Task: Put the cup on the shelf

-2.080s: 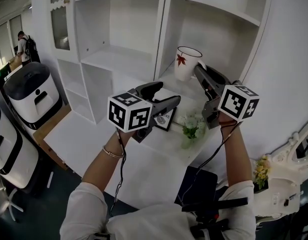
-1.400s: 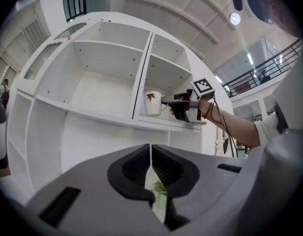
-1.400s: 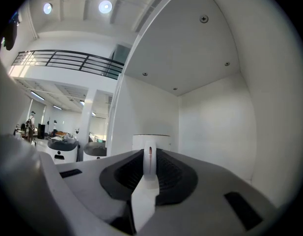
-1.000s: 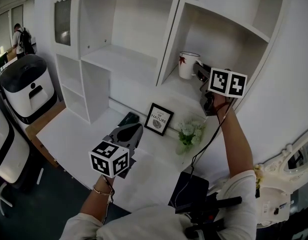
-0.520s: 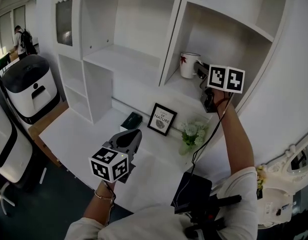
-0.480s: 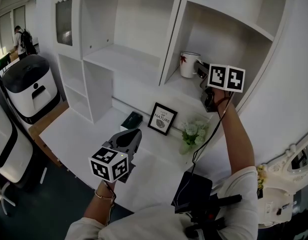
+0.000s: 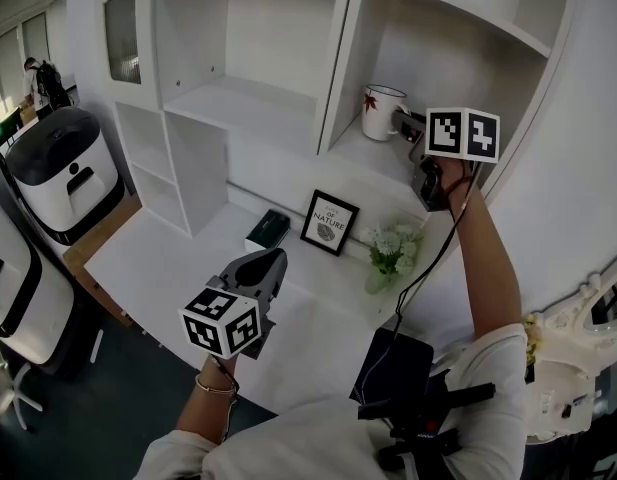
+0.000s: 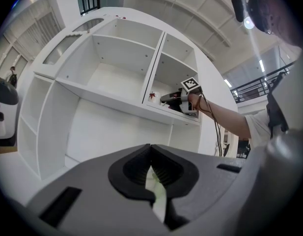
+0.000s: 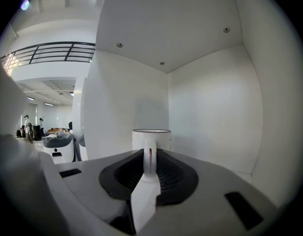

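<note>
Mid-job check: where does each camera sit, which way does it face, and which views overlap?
Head view: on the person's head, looking steeply down at desk and shelf unit; shows left arm with left tongs, right arm with right tongs.
Left gripper view: rides the shut left tongs, facing the shelf unit; right arm shows.
Right gripper view: rides the right tongs, facing into a shelf compartment at the cup; pads on its handle, jaws just opening.
Shared: head and right gripper views show the cup.

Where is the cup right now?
In the head view, the cup is upper right in the shelf's right compartment, its handle between the right gripper's jaws.
</note>
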{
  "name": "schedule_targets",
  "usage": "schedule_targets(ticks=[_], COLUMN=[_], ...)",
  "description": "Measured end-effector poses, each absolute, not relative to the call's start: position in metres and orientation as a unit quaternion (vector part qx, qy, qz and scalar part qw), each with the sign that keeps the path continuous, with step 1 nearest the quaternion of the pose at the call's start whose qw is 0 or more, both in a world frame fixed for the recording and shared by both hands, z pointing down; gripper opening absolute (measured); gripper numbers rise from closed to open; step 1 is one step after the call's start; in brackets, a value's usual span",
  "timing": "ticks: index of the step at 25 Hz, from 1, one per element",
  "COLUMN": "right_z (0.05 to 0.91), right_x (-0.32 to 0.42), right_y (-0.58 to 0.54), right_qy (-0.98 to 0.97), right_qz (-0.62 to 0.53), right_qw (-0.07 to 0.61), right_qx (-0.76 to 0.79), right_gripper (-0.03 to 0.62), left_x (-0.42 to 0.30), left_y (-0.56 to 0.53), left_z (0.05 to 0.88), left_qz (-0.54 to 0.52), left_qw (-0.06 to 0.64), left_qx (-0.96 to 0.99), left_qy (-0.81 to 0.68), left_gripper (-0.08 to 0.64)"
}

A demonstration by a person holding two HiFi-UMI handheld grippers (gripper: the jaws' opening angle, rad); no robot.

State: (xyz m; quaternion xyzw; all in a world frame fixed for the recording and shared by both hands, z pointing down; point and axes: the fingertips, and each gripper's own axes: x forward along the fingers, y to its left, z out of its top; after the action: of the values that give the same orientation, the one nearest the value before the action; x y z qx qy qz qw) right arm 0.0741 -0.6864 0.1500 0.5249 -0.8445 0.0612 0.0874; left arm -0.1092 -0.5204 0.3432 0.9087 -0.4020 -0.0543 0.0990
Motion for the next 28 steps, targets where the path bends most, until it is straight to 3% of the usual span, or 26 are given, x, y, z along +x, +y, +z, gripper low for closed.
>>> schedule_targets(ticks=[10,18,28], right_z=[0.158,0.155,0.132], right_x=[0.077,0.077,0.075], right_y=[-0.682,-0.669,-0.617], right_qy=[-0.836,-0.829,-0.826], right_qz=[0.073,0.058,-0.004], right_qw=[0.113,0.118,0.071], right_qx=[0.532,0.544,0.559], right_gripper=[0.092,0.164,0.170], left_x=[-0.109,-0.118,-0.117], left_y=[-0.509,-0.492,-0.455], left_z=[0.344,0.350,0.368], left_qz=[-0.050,-0.040,-0.004], left_qw=[0.104,0.109,0.114], left_qx=[0.907,0.900,0.902], left_qy=[-0.404,-0.420,-0.417], left_gripper=[0.009,0.009,0.009])
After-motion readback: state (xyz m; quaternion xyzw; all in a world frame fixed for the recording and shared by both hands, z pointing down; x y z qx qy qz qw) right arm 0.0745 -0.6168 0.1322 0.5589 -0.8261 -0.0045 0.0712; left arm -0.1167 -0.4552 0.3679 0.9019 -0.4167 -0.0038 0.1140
